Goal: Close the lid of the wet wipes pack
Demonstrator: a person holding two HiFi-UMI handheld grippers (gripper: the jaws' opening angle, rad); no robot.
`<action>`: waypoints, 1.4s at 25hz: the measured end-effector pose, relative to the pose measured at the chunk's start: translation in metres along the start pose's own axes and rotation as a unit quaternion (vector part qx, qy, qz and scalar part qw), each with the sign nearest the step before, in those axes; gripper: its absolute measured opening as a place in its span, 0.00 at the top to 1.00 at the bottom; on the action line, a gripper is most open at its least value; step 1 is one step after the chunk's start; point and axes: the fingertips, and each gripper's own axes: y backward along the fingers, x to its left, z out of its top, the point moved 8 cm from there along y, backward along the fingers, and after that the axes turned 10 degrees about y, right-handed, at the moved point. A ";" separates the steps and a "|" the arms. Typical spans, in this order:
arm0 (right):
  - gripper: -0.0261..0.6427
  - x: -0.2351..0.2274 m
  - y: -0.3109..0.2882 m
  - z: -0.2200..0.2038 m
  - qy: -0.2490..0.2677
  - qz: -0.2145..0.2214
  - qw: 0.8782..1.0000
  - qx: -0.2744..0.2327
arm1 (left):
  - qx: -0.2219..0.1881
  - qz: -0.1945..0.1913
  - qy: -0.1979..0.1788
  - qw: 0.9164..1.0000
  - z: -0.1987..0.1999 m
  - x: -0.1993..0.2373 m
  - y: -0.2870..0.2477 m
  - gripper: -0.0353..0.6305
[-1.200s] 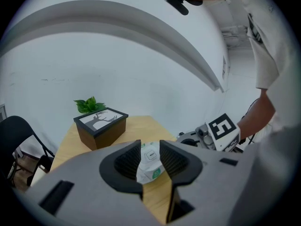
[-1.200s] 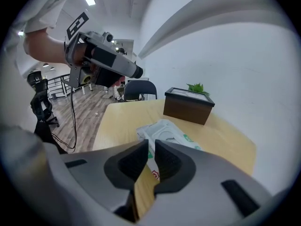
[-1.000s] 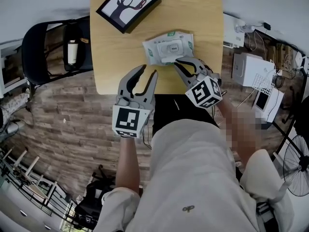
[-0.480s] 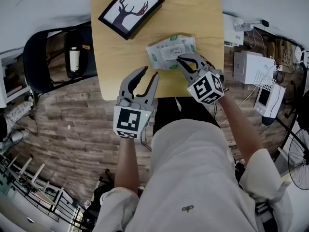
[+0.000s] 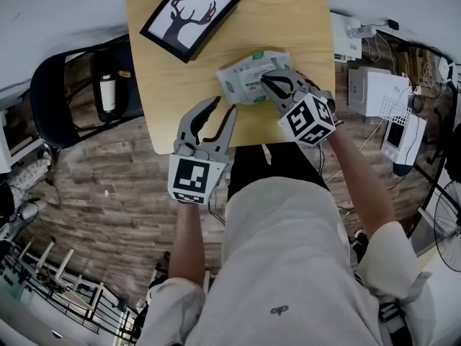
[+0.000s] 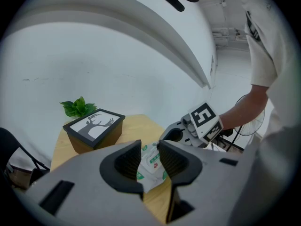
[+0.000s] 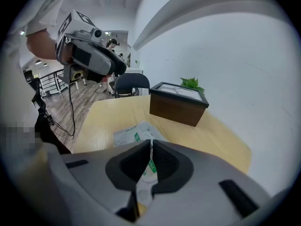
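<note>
The wet wipes pack (image 5: pixel 253 76) lies on the wooden worktop (image 5: pixel 173 92) near a framed deer picture (image 5: pixel 189 9); its green-and-white print is too small to read. The right hand-held gripper (image 5: pixel 268 83) pinches the pack's lid (image 7: pixel 150 166) between nearly closed jaws. The left hand-held gripper (image 5: pixel 223 107) hovers wide apart and empty over the worktop's near edge.

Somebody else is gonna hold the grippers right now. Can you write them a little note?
The left gripper: jaws apart, empty, hovering at the table's near edge.
The right gripper: jaws shut on the lid of the wet wipes pack, which lies on the table.
Done: lid gripped.
Left to do: fold the lid down onto the pack, press it shut, let go.
</note>
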 end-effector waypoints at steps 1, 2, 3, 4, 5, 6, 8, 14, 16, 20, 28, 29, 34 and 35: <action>0.94 -0.001 -0.001 0.000 -0.002 0.000 1.000 0.001 | 0.002 -0.002 -0.001 1.000 0.000 0.001 -0.001 0.77; 0.94 -0.002 -0.003 0.000 -0.003 0.000 1.000 0.002 | 0.004 -0.004 -0.002 1.000 0.001 0.003 -0.002 0.77; 0.94 -0.003 -0.004 0.000 -0.005 0.000 1.000 0.004 | 0.005 -0.005 -0.002 1.000 0.001 0.004 -0.003 0.77; 0.94 -0.004 -0.005 -0.001 -0.006 0.000 1.000 0.005 | 0.007 -0.007 -0.002 1.000 0.001 0.005 -0.004 0.77; 0.94 -0.005 -0.007 -0.002 -0.008 0.000 1.000 0.006 | 0.008 -0.009 -0.003 1.000 0.001 0.006 -0.005 0.77; 0.94 -0.006 -0.008 -0.002 -0.010 0.000 1.000 0.008 | 0.009 -0.010 -0.003 1.000 0.001 0.008 -0.006 0.77; 0.94 -0.008 -0.012 -0.003 -0.014 0.004 1.000 0.012 | 0.013 -0.013 -0.005 1.000 0.001 0.010 -0.007 0.77; 0.94 -0.015 -0.023 -0.005 0.001 0.014 1.000 0.024 | 0.019 -0.020 -0.008 1.000 0.003 0.013 -0.012 0.77; 0.94 -0.017 -0.026 -0.006 0.000 0.014 1.000 0.028 | 0.024 -0.019 -0.017 0.999 0.003 0.015 -0.013 0.77; 0.96 -0.017 -0.031 -0.008 -0.008 0.007 0.999 0.036 | 0.027 -0.022 -0.021 0.999 0.004 0.019 -0.014 0.77; 0.96 -0.016 -0.040 -0.011 -0.003 0.003 0.999 0.050 | 0.027 -0.023 -0.019 0.999 0.005 0.024 -0.015 0.77; 0.96 -0.016 -0.041 -0.011 -0.002 0.003 0.999 0.052 | 0.027 -0.024 -0.018 0.999 0.004 0.024 -0.014 0.77; 0.96 -0.015 -0.046 -0.010 0.010 0.004 0.998 0.060 | 0.026 -0.023 -0.015 0.999 0.003 0.025 -0.013 0.77; 0.96 -0.014 -0.047 -0.009 0.013 0.005 0.998 0.061 | 0.026 -0.022 -0.015 0.999 0.003 0.026 -0.013 0.77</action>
